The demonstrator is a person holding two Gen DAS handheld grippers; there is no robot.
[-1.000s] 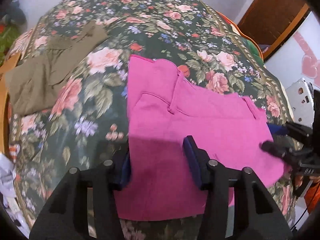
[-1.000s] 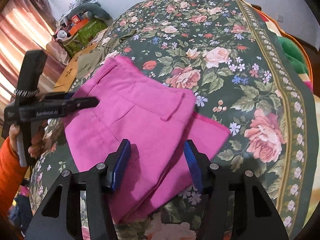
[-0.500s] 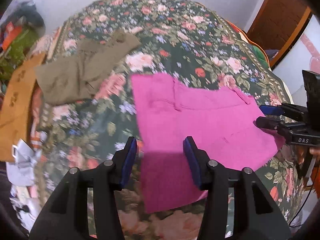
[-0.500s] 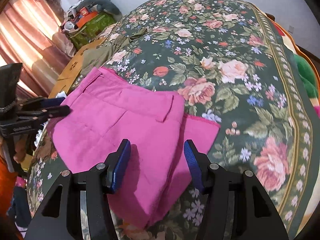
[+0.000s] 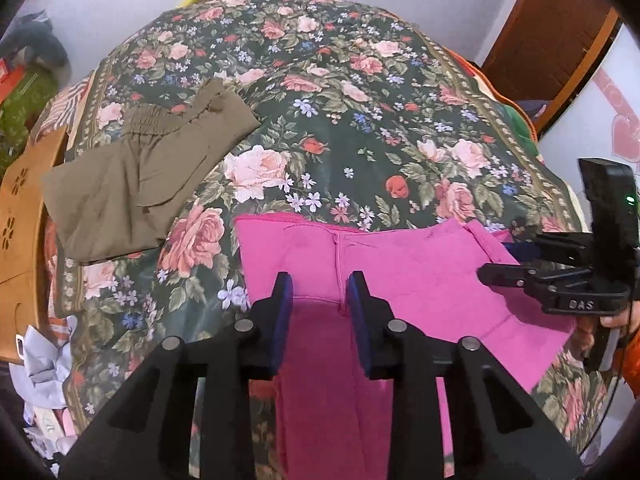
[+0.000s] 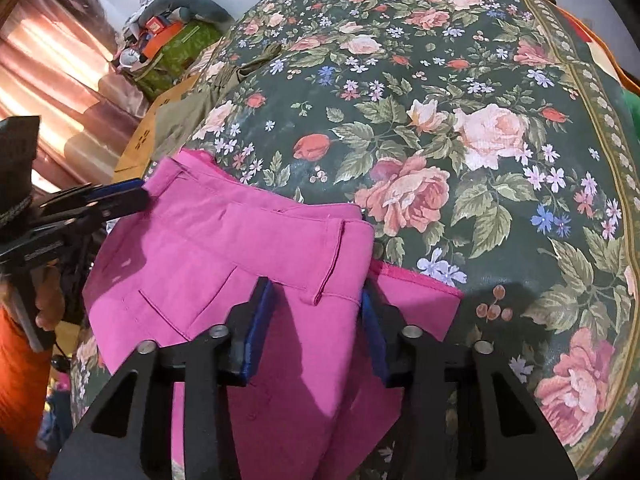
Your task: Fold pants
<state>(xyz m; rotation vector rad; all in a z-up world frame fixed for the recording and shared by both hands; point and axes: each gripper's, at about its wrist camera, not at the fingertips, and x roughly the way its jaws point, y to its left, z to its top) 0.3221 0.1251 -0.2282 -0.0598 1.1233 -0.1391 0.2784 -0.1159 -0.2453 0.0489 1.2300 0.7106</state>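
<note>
Pants: pink pants [image 5: 400, 276], folded, lie on the near part of a bed, with the lower part hanging over its front edge.
Bedspread: dark green spread [image 5: 340, 112] with pink roses covers the bed under them.
Left gripper [image 5: 318, 300]: its jaws have just been closing; they stand a narrow gap apart above the pink cloth by a seam, and I cannot tell whether the blue pads press on it.
Right gripper [image 6: 316, 320]: its jaws have just been closing too; they sit either side of the belt-loop end of the waistband, cloth between them, but a grip is not clear.
Other clothes: olive-brown trousers [image 5: 132, 176] lie folded farther back, well apart from the pink pair.
Bedside: brown cardboard [image 5: 20, 216] sits next to the bed.
</note>
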